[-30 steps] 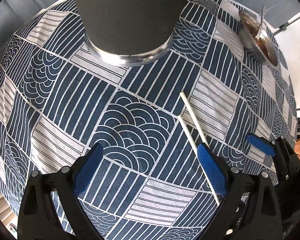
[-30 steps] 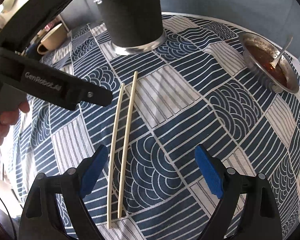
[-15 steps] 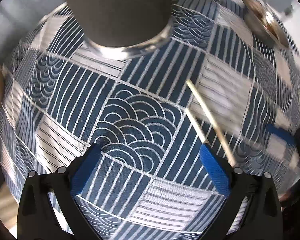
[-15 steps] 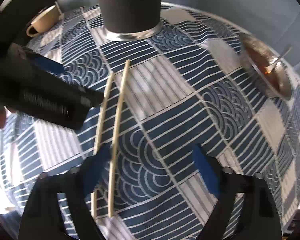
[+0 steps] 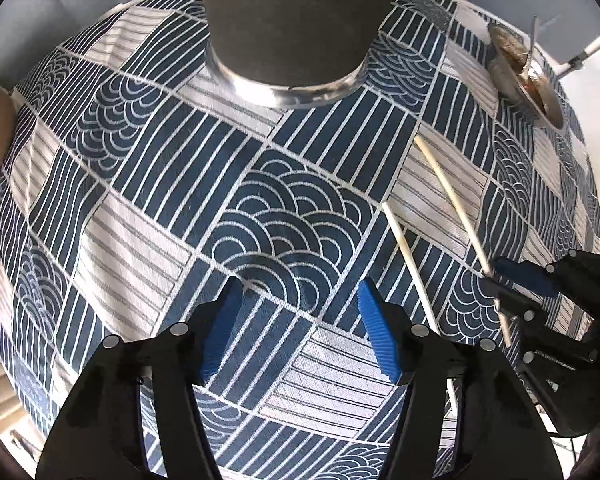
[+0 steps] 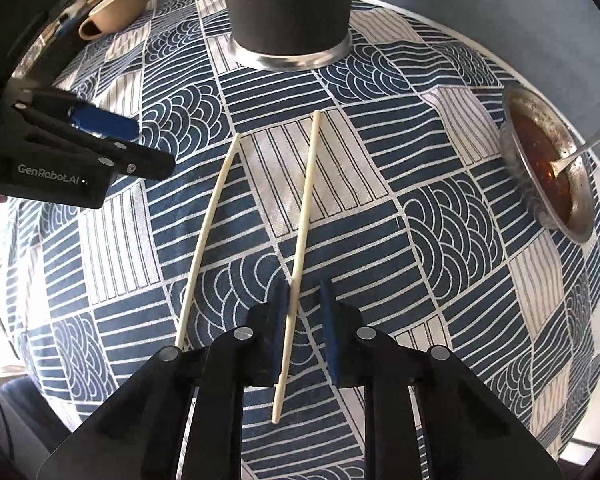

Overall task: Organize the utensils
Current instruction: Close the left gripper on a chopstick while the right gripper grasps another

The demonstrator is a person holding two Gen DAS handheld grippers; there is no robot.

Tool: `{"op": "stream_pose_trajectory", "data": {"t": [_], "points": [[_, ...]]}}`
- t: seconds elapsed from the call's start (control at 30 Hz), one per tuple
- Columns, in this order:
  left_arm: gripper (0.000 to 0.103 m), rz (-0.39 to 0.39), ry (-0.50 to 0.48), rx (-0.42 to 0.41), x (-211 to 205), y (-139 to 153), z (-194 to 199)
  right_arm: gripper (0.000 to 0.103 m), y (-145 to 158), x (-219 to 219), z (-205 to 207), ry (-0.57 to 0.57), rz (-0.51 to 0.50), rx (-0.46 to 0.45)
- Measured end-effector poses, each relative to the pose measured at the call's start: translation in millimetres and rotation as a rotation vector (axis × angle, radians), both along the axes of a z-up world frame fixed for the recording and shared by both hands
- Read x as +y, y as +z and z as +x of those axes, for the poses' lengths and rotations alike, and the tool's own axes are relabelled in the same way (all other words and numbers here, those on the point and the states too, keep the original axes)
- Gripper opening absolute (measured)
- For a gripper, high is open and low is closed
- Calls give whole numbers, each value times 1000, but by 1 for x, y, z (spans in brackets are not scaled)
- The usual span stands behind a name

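**One chopstick gripped, one free on the desk**

My right gripper (image 6: 303,294) has its jaws closed on the right chopstick (image 6: 305,208). The left chopstick (image 6: 208,232) lies beside it on the patterned cloth (image 6: 440,216). My left gripper (image 5: 298,300) is closing its jaws on nothing, over free cloth before the dark cylinder (image 5: 300,20). The sauce bowl (image 6: 548,168) sits near the desk's right edge.

The right gripper (image 6: 304,292) points down at the table. Its blue pads are pinched on one chopstick (image 6: 300,248). The left gripper (image 5: 300,304) points straight down too. Its jaws are closing, with nothing between them.
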State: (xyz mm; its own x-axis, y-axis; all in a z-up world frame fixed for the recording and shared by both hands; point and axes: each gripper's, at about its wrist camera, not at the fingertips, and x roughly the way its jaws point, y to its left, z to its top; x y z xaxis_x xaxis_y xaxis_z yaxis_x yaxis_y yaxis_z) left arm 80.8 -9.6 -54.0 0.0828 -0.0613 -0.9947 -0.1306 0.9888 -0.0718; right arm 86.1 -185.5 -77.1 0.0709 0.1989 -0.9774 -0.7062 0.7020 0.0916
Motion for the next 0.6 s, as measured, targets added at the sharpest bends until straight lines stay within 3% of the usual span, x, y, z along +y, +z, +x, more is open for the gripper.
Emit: {"op": "stream_pose_trajectory", "data": {"t": [0.03, 0.17, 0.3, 0.4, 0.6], "points": [[71, 17, 18, 15, -2, 0, -2, 5, 0, -1, 1, 6, -5, 3], [73, 9, 51, 13, -33, 3, -12, 4, -1, -7, 9, 10, -14, 17], [75, 53, 19, 39, -77, -6, -7, 4, -2, -24, 15, -23, -18, 17], [77, 102, 10, 67, -101, -15, -11, 4, -3, -41, 21, -80, 41, 82], [74, 105, 18, 5, -118, -14, -29, 5, 1, -72, 30, -189, 134, 118]]}}
